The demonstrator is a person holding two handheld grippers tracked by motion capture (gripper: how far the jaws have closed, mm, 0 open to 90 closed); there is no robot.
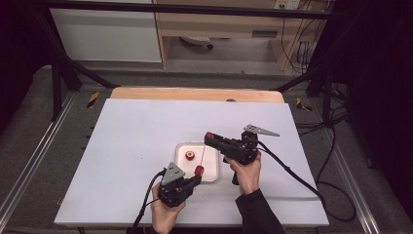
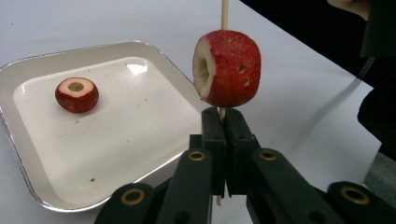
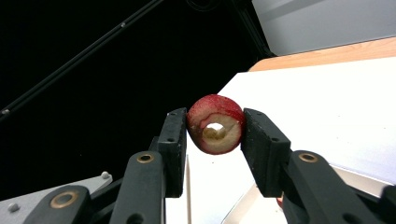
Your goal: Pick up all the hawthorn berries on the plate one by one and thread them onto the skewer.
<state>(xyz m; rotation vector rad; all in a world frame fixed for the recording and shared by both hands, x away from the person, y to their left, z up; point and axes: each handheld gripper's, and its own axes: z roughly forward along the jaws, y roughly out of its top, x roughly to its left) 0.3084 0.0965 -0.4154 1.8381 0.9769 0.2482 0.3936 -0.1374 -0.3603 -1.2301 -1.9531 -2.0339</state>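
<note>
I have the left gripper (image 2: 223,135) clenched on a thin wooden skewer (image 2: 224,13), low in the middle of the left gripper view, with one cored red fruit piece (image 2: 227,68) already threaded just above the jaws. The right gripper (image 3: 215,135) grasps a second cored fruit piece (image 3: 216,125) at the centre of its own view, its hollow core facing the camera. In the high view that gripper sits right of centre, above the far edge of the tray (image 1: 214,173).

My worry is alignment. If I bring the held piece down with its core off the skewer tip, the stick could bend or snap, or punch through the flesh beside the hole. As I judge it, squeezing harder to steady the soft fruit could crush it, and the skewer might slide in the left jaws under a push.

Count: three fruit pieces in all, one skewered, one held, one loose piece (image 2: 76,94) lying upper left on the tray; one skewer; one white tray on the white counter (image 1: 136,131); two grippers.
</note>
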